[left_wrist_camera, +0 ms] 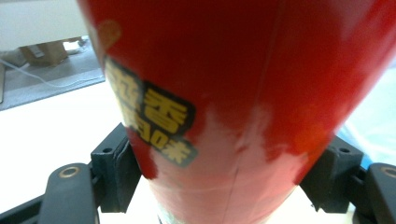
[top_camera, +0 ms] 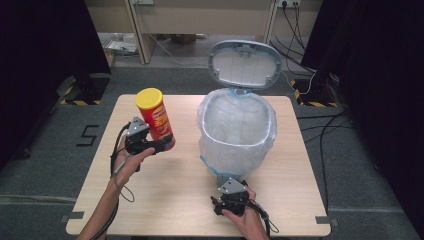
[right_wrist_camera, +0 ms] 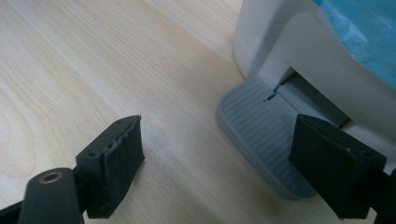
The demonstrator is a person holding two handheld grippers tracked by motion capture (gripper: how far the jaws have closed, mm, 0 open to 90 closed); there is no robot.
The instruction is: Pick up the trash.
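The red chip can is held above the left part of the table, near upright, its long axis tilting slightly so the yellow lid leans up and left. The left gripper clamps its lower body. To its right stands the pedal bin, lid raised, lined with a clear bag; no contents are discernible inside. The right gripper, jaws apart, rests beside the grey pedal.
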